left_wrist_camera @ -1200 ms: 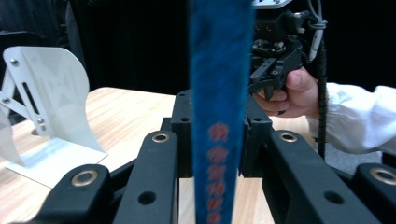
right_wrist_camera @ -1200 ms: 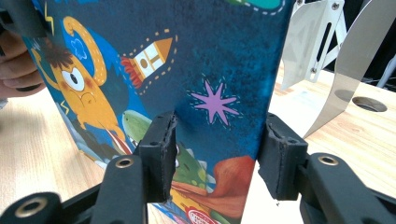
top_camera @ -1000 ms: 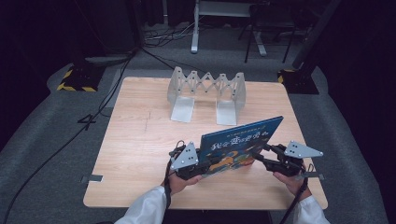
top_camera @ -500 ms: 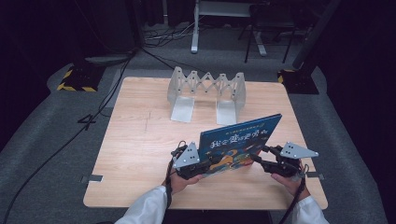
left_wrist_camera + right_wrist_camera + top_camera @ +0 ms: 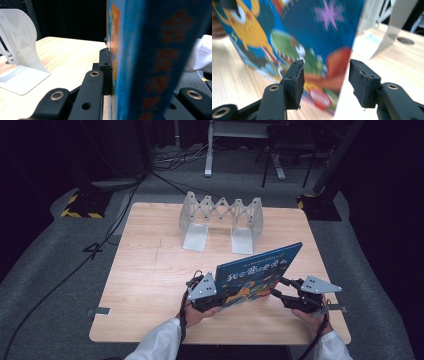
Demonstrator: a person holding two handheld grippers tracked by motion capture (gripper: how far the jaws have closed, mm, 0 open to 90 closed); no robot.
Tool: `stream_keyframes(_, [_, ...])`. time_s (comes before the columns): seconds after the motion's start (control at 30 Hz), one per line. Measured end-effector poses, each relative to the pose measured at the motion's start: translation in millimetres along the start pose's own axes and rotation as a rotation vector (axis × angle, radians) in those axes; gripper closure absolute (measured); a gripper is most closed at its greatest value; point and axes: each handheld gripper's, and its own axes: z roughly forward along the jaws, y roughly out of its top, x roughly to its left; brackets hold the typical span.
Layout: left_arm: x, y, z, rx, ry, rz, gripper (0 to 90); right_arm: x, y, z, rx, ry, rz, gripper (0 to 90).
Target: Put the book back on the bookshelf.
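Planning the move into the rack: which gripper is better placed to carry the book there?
Left. The left gripper is clamped on the book, holding it upright; the right gripper has just been opening, its pads off the cover. The rack stands beyond.

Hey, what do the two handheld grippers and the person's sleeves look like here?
Both the left gripper and the right gripper are black, with linked arms joined by brass-coloured rivets. Each carries a grey three-cornered plate dotted with small holes on top. The right gripper's pads are rough black blocks. A black cable trails from each gripper. The sleeves are white.
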Motion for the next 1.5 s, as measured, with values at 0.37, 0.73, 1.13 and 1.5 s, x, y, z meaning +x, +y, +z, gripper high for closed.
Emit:
stream_keyframes(0.37, [7.8, 6.3, -8.0, 0.015, 0.053, 0.007, 82.8, -21.1, -34.4, -12.9, 0.075, 0.001, 0.133, 45.3])
stream_keyframes(0.73, [18.7, 8.8, -18.9, 0.041, 0.088, 0.019, 82.9, -22.4, -36.8, -7.2, 0.116, -0.020, 0.136, 43.5])
stream_keyframes(1.13, [23.5, 8.0, -29.3, 0.052, 0.125, 0.016, 82.8, -24.4, -40.7, -1.2, 0.155, -0.035, 0.165, 32.4])
stream_keyframes(1.5, [31.5, 13.5, -43.3, 0.079, 0.233, 0.031, 83.0, -16.1, -41.9, 17.6, 0.330, -0.106, 0.112, 33.6])
